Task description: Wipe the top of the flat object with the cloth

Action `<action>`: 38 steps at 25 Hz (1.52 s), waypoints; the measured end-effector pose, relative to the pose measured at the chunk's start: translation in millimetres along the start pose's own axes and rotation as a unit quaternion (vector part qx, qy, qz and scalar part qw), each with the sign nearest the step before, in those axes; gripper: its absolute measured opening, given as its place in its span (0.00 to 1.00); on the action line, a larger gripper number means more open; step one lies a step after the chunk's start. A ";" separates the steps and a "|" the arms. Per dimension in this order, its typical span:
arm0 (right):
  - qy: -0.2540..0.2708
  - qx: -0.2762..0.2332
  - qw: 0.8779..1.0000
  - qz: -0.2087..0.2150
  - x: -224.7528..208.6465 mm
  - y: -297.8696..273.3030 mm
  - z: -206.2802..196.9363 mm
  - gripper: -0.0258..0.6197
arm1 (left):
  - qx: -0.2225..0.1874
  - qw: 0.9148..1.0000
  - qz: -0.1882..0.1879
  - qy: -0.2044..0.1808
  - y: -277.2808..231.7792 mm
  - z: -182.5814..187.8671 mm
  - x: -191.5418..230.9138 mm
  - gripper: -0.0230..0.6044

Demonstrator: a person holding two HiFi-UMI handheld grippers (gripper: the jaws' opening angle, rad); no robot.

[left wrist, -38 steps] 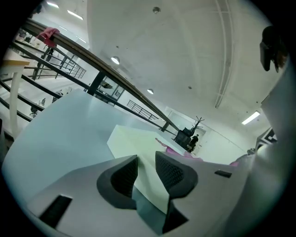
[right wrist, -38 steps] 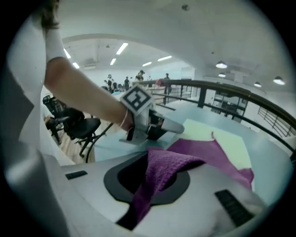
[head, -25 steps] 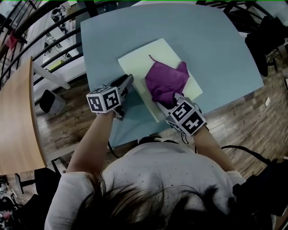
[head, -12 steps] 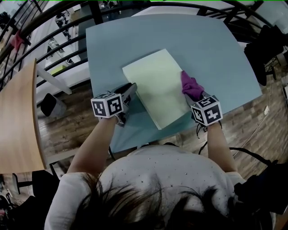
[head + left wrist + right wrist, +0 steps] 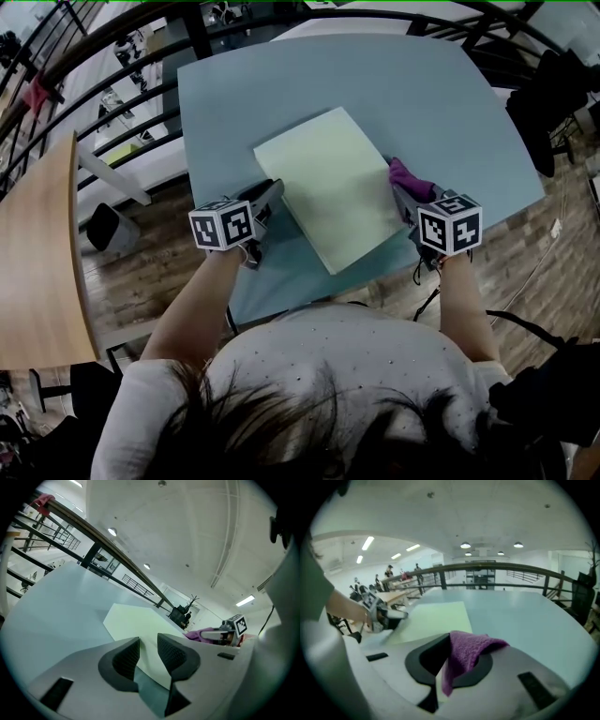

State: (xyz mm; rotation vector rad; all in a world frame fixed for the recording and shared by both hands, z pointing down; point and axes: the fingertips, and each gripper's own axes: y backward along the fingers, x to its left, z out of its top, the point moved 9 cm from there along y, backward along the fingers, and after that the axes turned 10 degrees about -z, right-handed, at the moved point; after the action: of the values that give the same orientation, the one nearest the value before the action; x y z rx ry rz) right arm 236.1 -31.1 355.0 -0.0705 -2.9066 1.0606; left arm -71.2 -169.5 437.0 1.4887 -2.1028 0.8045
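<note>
A pale yellow-green flat board (image 5: 328, 187) lies on the blue-grey table (image 5: 422, 84). My right gripper (image 5: 401, 186) is at the board's right edge, shut on a bunched purple cloth (image 5: 410, 175). In the right gripper view the cloth (image 5: 471, 651) hangs pinched between the jaws of that gripper (image 5: 457, 657), with the board (image 5: 436, 618) ahead to the left. My left gripper (image 5: 270, 191) rests at the board's left edge. Its jaws (image 5: 148, 645) stand apart with nothing pinched, and the board (image 5: 136, 620) shows just beyond them. No cloth lies on the board's top.
The table's near edge (image 5: 309, 295) runs just below the board, with wood floor beyond. A wooden tabletop (image 5: 37, 244) stands at the left, a black railing (image 5: 103, 84) behind it, and a dark chair (image 5: 553, 75) at the right.
My right gripper has pulled the cloth off the board's middle to its right edge and lifted a little, with the cloth now bunched in the jaws. The left gripper has stayed put.
</note>
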 end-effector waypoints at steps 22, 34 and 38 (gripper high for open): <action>0.207 0.082 0.945 0.239 151.4 4.7 -35.6 0.07 | 0.001 1.000 -0.003 -0.004 -1.7 1.1 1.0 0.23; 0.186 0.088 0.957 0.203 85.8 1.0 -34.8 0.07 | 0.008 1.000 -0.011 -0.011 -2.7 1.1 1.1 0.22; 0.166 0.088 0.966 0.181 56.2 3.5 -36.6 0.07 | 0.009 1.000 -0.011 -0.009 -2.1 -0.5 -1.3 0.22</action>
State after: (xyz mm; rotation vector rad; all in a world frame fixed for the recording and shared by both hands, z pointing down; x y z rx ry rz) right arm 182.3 -1.7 382.4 -0.7201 -2.5404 1.2106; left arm -68.7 -168.8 436.9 1.5314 -2.0928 0.8062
